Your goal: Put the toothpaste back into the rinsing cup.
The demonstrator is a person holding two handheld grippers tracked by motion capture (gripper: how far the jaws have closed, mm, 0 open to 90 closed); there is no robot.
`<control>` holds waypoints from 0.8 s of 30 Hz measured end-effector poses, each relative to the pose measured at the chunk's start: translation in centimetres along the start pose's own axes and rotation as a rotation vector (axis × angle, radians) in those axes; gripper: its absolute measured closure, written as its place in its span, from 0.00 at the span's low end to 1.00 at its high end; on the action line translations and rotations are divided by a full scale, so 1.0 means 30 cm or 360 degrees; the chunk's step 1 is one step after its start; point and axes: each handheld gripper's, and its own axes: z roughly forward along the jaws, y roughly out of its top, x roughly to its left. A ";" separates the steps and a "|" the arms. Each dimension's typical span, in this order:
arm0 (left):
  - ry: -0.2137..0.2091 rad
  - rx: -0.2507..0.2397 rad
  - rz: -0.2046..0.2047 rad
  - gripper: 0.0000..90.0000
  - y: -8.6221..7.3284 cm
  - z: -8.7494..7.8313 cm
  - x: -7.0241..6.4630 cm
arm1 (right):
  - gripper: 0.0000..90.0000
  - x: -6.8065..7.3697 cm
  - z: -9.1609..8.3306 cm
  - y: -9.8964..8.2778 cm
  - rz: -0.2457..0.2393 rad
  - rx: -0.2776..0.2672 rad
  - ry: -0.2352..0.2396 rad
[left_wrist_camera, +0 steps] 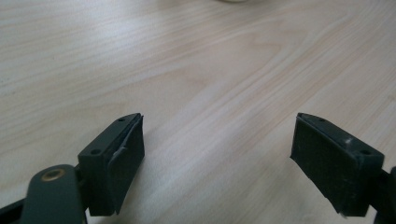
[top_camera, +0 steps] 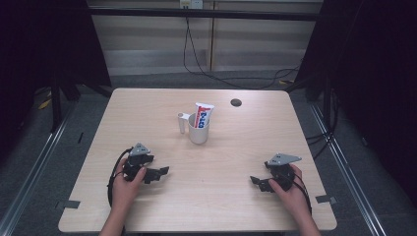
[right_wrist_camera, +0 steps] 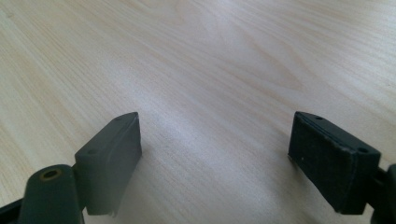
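My left tool (top_camera: 158, 173) and right tool (top_camera: 259, 182) both released, nothing gripped, low over the counter (top_camera: 236, 147). Cup (top_camera: 199, 130) with toothpaste tube (top_camera: 202, 114) stands well apart, mid-counter.

Left gripper (left_wrist_camera: 217, 154) looks along its two black jaws, which rise from the bottom edge w/ a wide gap between them; nothing sits in that gap, just bare table (left_wrist_camera: 196, 70). Left jaw is angled inward, w/ a small screw hole on top & a brass-coloured rivet on the arm below it. Its pad looks scuffed, w/ a pale frayed bit along the inner edge. Right jaw is angled the opposite way, w/ a flat dark pad facing in & a few pale specks on it. Table is light wood w/ grain running diagonally. At the top edge, approx. centre, a sliver of a pale round thing (left_wrist_camera: 231, 1) peeks in, too cut off to tell what it is.
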 end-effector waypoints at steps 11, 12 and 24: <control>0.0054 0.0014 0.0100 0.18 -0.020 -0.018 0.002 | 0.19 0.000 0.000 0.000 0.0000 0.0000 0.0000; 0.0062 0.0023 0.0105 0.18 -0.021 -0.019 -0.001 | 0.19 0.000 0.000 0.000 0.0000 0.0000 0.0000; 0.0109 0.0053 0.0197 0.17 -0.025 -0.015 -0.018 | 0.19 0.000 0.000 0.000 -0.0001 0.0000 0.0000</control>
